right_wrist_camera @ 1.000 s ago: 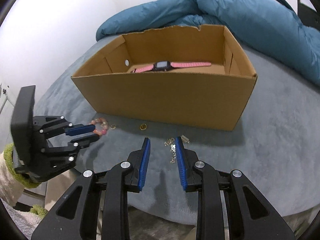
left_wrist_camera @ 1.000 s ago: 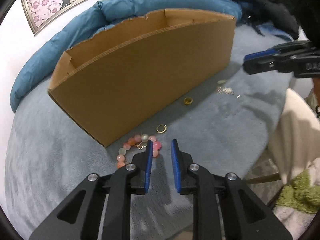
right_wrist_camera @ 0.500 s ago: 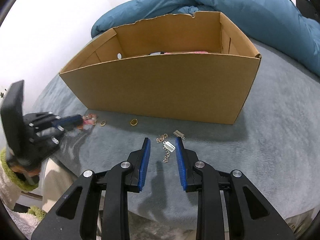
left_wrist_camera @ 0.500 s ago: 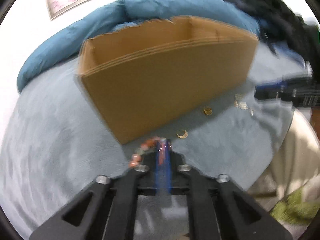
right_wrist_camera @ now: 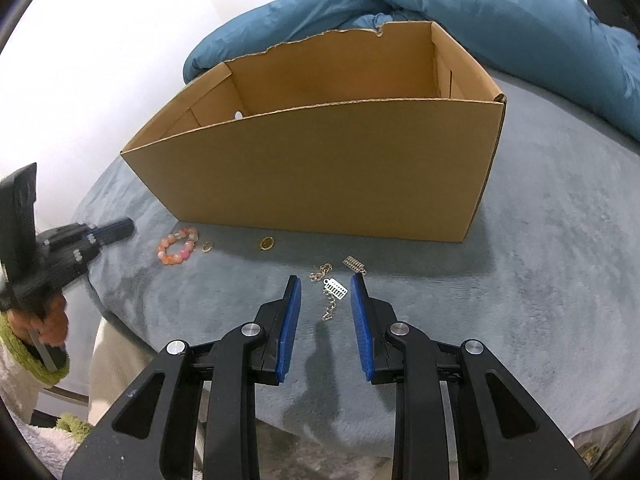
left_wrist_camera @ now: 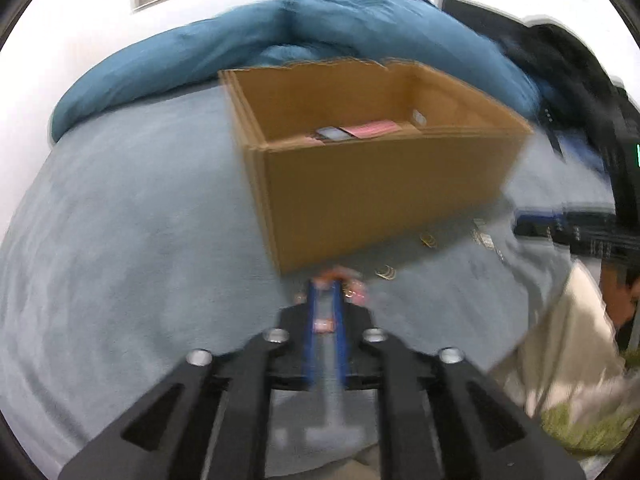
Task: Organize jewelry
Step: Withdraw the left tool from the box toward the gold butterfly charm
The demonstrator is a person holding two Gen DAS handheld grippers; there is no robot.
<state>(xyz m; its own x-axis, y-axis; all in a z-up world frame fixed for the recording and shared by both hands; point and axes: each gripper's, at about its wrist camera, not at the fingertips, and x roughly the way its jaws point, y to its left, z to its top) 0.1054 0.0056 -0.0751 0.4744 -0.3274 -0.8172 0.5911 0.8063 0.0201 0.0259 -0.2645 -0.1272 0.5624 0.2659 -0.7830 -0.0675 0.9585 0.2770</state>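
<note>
The right gripper (right_wrist_camera: 325, 300) hangs wide open and empty over the gold chain with silver tag (right_wrist_camera: 335, 290) near the grey blanket's (right_wrist_camera: 520, 280) front edge, probably lining up a pinch. The left gripper's (left_wrist_camera: 325, 294) grip is too blurred to judge.

Bright, even indoor light. The left wrist view is smeared with motion blur, the brown cardboard box (left_wrist_camera: 360, 184) ghosted. The right wrist view is sharp; that box (right_wrist_camera: 320, 176) casts a soft near-side shadow. Fisheye bending and dark vignette ring both.
</note>
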